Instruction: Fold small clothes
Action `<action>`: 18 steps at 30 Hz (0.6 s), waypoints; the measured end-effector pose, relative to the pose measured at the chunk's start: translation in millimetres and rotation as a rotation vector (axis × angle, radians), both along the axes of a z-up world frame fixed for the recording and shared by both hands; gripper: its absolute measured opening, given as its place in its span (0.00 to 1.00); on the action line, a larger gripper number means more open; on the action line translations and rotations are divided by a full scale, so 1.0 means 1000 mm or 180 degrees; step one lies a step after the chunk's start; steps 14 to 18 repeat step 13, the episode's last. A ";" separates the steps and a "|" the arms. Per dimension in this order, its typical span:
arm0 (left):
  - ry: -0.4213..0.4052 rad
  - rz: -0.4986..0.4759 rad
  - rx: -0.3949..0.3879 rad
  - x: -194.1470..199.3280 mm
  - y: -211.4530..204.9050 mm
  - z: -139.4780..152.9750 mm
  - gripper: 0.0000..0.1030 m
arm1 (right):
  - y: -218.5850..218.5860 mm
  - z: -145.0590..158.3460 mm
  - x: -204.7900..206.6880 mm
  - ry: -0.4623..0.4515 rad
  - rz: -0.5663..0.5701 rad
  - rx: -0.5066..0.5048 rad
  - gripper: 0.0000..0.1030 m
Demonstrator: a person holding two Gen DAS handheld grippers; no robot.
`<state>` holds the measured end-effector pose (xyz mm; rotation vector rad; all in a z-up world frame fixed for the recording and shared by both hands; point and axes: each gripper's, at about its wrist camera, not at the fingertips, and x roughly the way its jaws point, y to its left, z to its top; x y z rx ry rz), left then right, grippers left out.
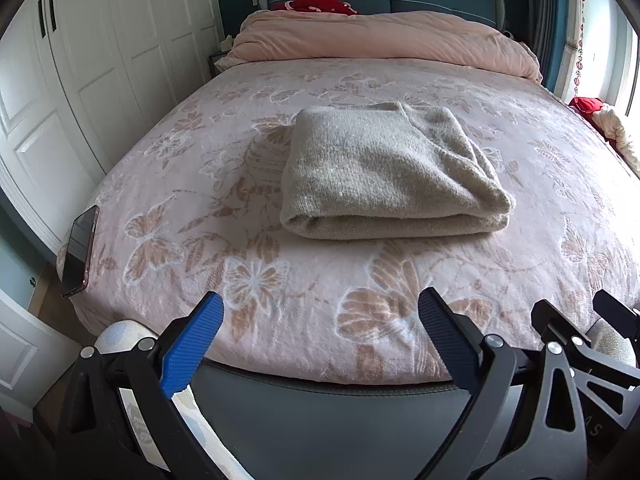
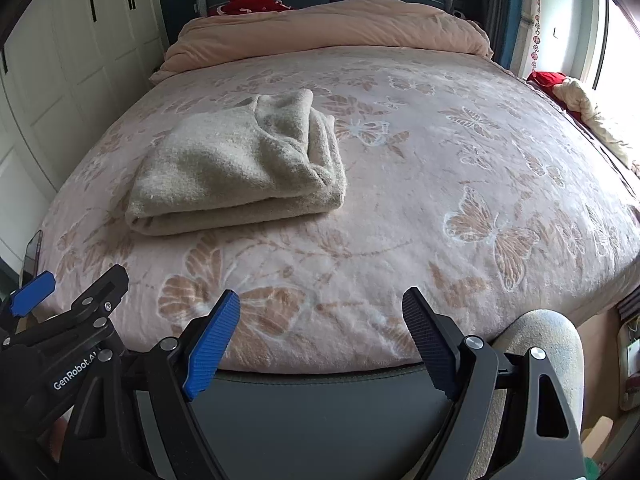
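Both claws, left (image 1: 320,312) and right (image 2: 322,308), hang spread and empty over the near bed edge (image 1: 320,360), the folded sweater (image 1: 392,172) sits mid-bed well beyond them, and honestly a careless grab at one layer could pull that neat stack apart again.

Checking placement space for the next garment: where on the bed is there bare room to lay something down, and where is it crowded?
The widest bare stretch of blanket lies right of the folded sweater, reaching toward the window-side clothes pile. A bare strip also runs between the sweater and the bed's near edge. It is tighter by the phone at the left edge and the rolled duvet at the head.
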<state>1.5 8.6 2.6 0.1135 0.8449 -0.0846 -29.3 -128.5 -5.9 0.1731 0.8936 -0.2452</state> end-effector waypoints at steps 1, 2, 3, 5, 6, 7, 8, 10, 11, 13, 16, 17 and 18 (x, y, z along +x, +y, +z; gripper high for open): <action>0.0007 0.0000 0.0003 0.000 0.000 -0.001 0.93 | 0.001 0.000 0.000 0.0004 -0.0004 -0.0009 0.79; 0.0007 -0.0003 -0.0001 0.000 0.000 -0.001 0.92 | 0.001 0.000 0.000 0.0007 -0.0007 -0.0009 0.79; 0.0005 -0.0003 -0.0004 -0.001 0.000 -0.001 0.92 | 0.001 -0.001 0.000 0.0011 -0.0010 -0.0005 0.79; 0.0014 -0.0006 -0.0008 -0.001 0.000 -0.001 0.92 | 0.001 -0.001 0.000 0.0013 -0.0019 -0.0008 0.79; 0.0022 0.0000 -0.0006 0.000 0.000 -0.002 0.91 | 0.001 -0.001 0.000 0.0014 -0.0019 -0.0011 0.79; 0.0032 0.0014 -0.0012 0.000 0.000 -0.002 0.91 | 0.001 -0.001 0.000 0.0013 -0.0016 -0.0004 0.79; 0.0041 0.0034 -0.0020 0.000 0.000 -0.002 0.91 | 0.002 -0.001 0.000 0.0013 -0.0008 -0.0001 0.79; 0.0045 0.0070 -0.0040 0.000 0.001 -0.002 0.91 | 0.002 0.000 0.000 0.0009 -0.0004 -0.0014 0.79; 0.0047 0.0071 -0.0042 0.000 0.001 -0.003 0.91 | 0.004 0.000 0.000 0.0009 -0.0004 -0.0020 0.79; 0.0039 0.0070 -0.0043 0.000 0.001 -0.002 0.91 | 0.004 0.000 0.000 0.0010 -0.0008 -0.0016 0.79; 0.0039 0.0070 -0.0043 0.000 0.001 -0.002 0.91 | 0.004 0.000 0.000 0.0010 -0.0008 -0.0016 0.79; 0.0039 0.0070 -0.0043 0.000 0.001 -0.002 0.91 | 0.004 0.000 0.000 0.0010 -0.0008 -0.0016 0.79; 0.0039 0.0070 -0.0043 0.000 0.001 -0.002 0.91 | 0.004 0.000 0.000 0.0010 -0.0008 -0.0016 0.79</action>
